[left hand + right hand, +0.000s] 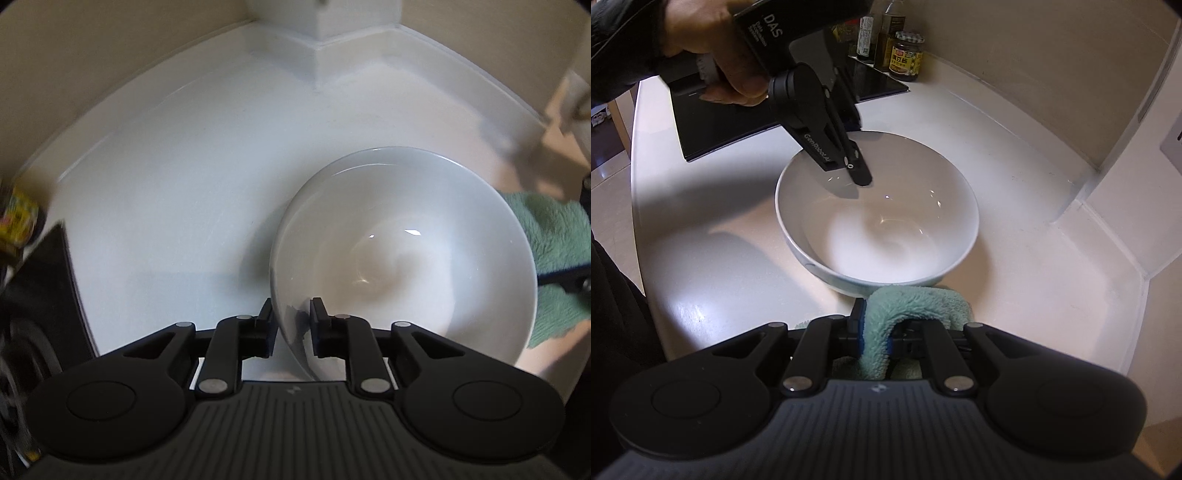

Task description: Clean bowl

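A white bowl (406,251) stands on the white counter (177,192). My left gripper (292,321) is shut on the bowl's near rim, one finger inside and one outside. In the right wrist view the same bowl (882,229) sits in the middle, with the left gripper (858,173) clamped on its far rim and a hand holding it. My right gripper (877,336) is shut on a green cloth (916,302), held just in front of the bowl's near side. The cloth (554,251) also shows at the right of the left wrist view.
A black induction hob (738,110) lies on the counter behind the bowl. Jars and bottles (905,55) stand at the back by the wall. A white wall corner (321,44) and raised ledge (1115,206) bound the counter.
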`<move>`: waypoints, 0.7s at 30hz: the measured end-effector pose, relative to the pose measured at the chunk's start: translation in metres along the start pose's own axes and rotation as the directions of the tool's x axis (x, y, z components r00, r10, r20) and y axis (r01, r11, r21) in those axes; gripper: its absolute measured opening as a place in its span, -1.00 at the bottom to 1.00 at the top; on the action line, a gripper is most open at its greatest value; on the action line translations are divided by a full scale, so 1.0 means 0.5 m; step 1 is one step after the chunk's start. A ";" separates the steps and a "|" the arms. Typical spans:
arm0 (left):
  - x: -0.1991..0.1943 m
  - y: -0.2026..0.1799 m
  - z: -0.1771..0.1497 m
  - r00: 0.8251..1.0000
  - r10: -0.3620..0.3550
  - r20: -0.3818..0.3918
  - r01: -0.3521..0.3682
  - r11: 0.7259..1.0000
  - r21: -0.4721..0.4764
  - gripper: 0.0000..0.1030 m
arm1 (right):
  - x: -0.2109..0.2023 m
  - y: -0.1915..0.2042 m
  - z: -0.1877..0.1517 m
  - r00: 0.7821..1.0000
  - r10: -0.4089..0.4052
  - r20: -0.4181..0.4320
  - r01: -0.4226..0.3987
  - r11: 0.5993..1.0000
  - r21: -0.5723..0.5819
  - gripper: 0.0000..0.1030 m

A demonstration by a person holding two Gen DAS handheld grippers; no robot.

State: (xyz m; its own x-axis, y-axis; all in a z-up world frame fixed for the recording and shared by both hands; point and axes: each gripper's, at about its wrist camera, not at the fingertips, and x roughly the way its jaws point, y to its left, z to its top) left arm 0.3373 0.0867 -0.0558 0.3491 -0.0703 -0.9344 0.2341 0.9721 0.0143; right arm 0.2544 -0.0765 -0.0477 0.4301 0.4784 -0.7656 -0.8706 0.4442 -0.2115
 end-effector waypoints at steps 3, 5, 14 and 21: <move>-0.014 0.006 -0.015 1.000 -0.005 0.011 0.006 0.994 -0.109 -0.60 | 0.003 0.000 0.001 1.000 -0.002 -0.004 0.002 1.000 -0.004 -0.88; -0.015 -0.001 -0.022 1.000 0.005 0.010 -0.003 0.991 -0.132 -0.60 | 0.003 -0.003 0.000 1.000 0.000 -0.003 0.000 1.000 -0.005 -0.88; -0.006 -0.032 -0.029 0.999 0.043 0.028 -0.044 0.998 0.035 -0.62 | 0.006 -0.007 0.000 0.999 0.029 -0.012 -0.030 0.998 -0.058 -0.89; 0.002 -0.033 -0.001 1.000 -0.011 0.013 0.007 0.959 0.283 -0.59 | 0.014 -0.032 0.005 0.999 -0.029 -0.030 0.025 0.993 -0.119 -0.90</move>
State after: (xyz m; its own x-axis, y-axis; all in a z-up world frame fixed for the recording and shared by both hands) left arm 0.3333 0.0707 -0.0573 0.3581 -0.0838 -0.9299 0.4834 0.8687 0.1078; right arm 0.2720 -0.0783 -0.0479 0.4475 0.4424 -0.7772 -0.8819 0.3624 -0.3015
